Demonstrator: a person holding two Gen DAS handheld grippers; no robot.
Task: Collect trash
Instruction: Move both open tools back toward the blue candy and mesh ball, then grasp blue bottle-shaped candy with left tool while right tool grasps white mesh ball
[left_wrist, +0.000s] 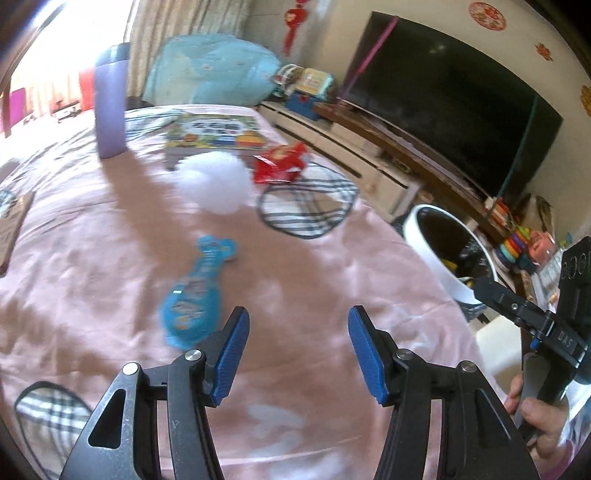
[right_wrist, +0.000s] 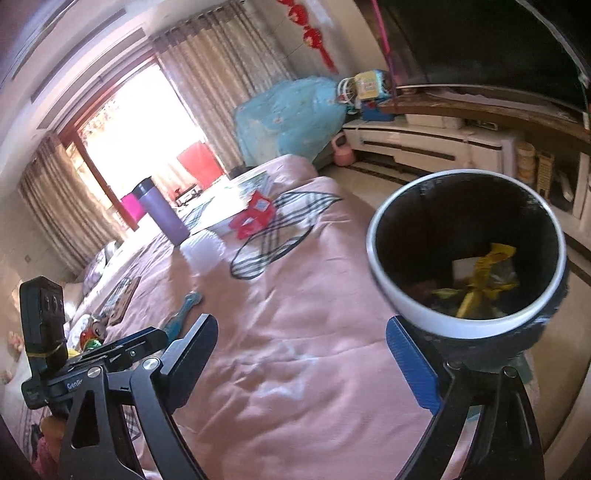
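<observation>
A bed cover (left_wrist: 92, 266) fills the lower and middle part of both views. In the left wrist view, a wrapper (left_wrist: 195, 295) lies at centre left on it, just ahead of the left gripper (left_wrist: 297, 350). Farther back, a wad of tissue (left_wrist: 214, 182) is seen, with a snack packet (left_wrist: 280, 162) to its right and a book (left_wrist: 214, 131) behind both. A bottle (left_wrist: 110, 99) stands upright at upper left. A bin (left_wrist: 439, 243) is placed beside the bed at right, with a television (left_wrist: 454, 99) above it. In the right wrist view, trash (right_wrist: 480, 280) lies inside the bin.

Blown-out window (right_wrist: 147, 122) glare, motion blur, fisheye-bent edges.
</observation>
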